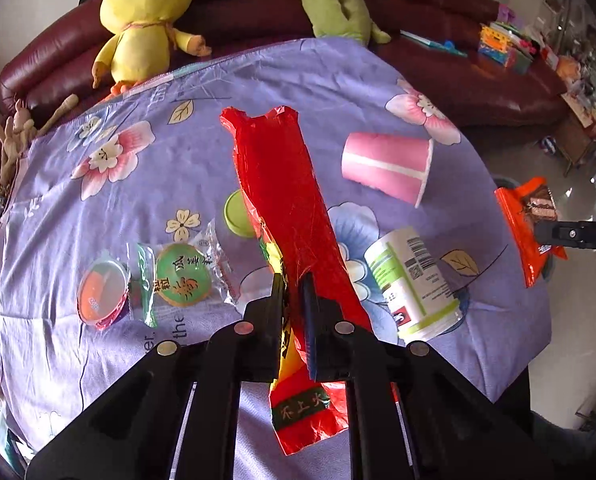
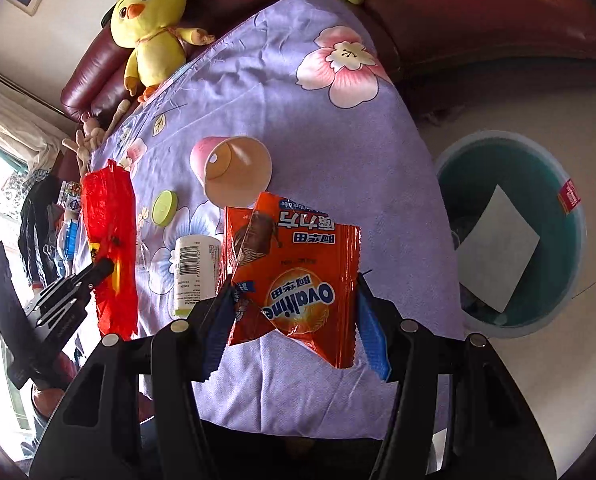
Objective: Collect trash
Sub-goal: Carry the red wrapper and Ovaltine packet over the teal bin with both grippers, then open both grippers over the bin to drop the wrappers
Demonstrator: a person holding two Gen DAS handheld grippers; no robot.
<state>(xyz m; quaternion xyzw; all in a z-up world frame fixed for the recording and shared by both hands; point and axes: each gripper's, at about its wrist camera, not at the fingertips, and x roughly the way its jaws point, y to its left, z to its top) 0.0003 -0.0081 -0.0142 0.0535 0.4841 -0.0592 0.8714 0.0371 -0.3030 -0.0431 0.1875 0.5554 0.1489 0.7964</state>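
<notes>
— Plainly light stuff: red plastic wrapper, thin, crinkly, limp, pinched low-centre of the left view by the left gripper, jaws nearly closed on the film. Droops both ways from the pinch. Slippery too; best gripped on a bunched fold, not a single edge.

— Same with the orange Ovaltine packet, centre of the right view: stiffer foil, flat, caught across its width by the right gripper, jaws about half open and pressing its side edges.

— Anything shown by one view only?

— Teal trash bin, right edge of the right view, beside the purple floral tablecloth; absent from the left view. Conversely, round clear-lidded tub and green-label sachet, lower left of the left view, missing from the right.

— Shared by both: pink paper cup and white bottle, lying on the cloth.
</notes>
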